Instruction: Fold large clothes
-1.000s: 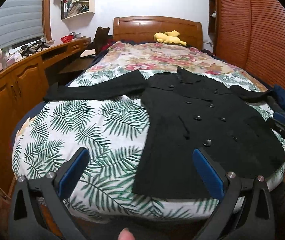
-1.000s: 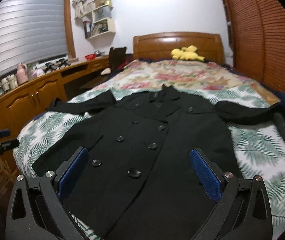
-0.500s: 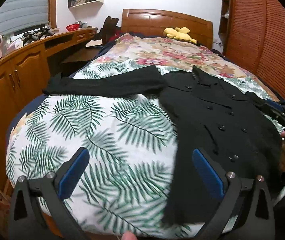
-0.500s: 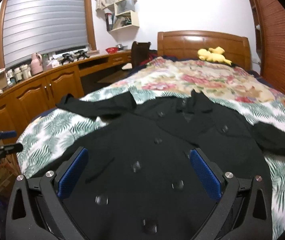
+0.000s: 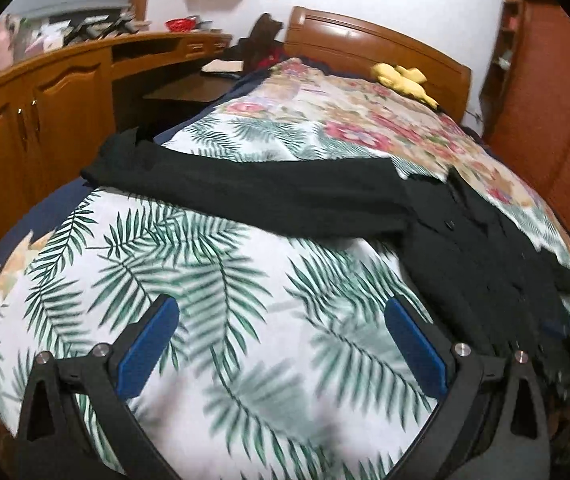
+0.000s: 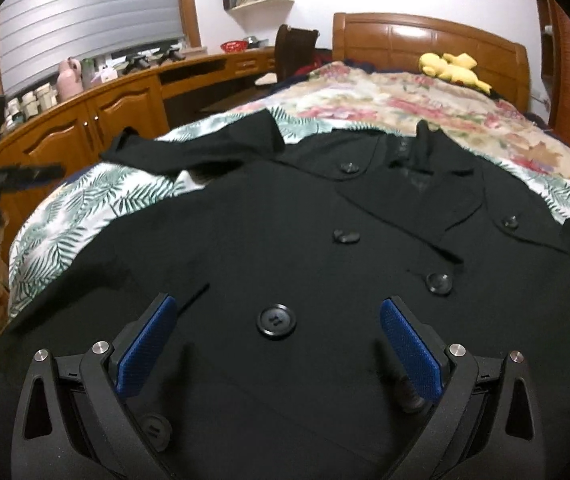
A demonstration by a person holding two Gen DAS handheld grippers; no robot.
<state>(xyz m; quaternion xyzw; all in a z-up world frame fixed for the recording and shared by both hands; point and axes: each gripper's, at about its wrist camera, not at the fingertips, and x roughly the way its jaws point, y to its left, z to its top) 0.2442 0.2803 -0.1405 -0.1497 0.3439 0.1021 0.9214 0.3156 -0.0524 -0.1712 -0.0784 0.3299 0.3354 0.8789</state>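
on the bed (image 5: 213, 288) we see a black coat (image 6: 285, 240) lying flat, buttoned, sleeve stretched out; left gripper (image 5: 281, 320) and right gripper (image 6: 275, 320) both released, grasping nothing.

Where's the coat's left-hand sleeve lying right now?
In the left wrist view the sleeve stretches flat across the palm-leaf bedspread, its cuff at the bed edge nearest the wooden cabinets, beyond the open left gripper.
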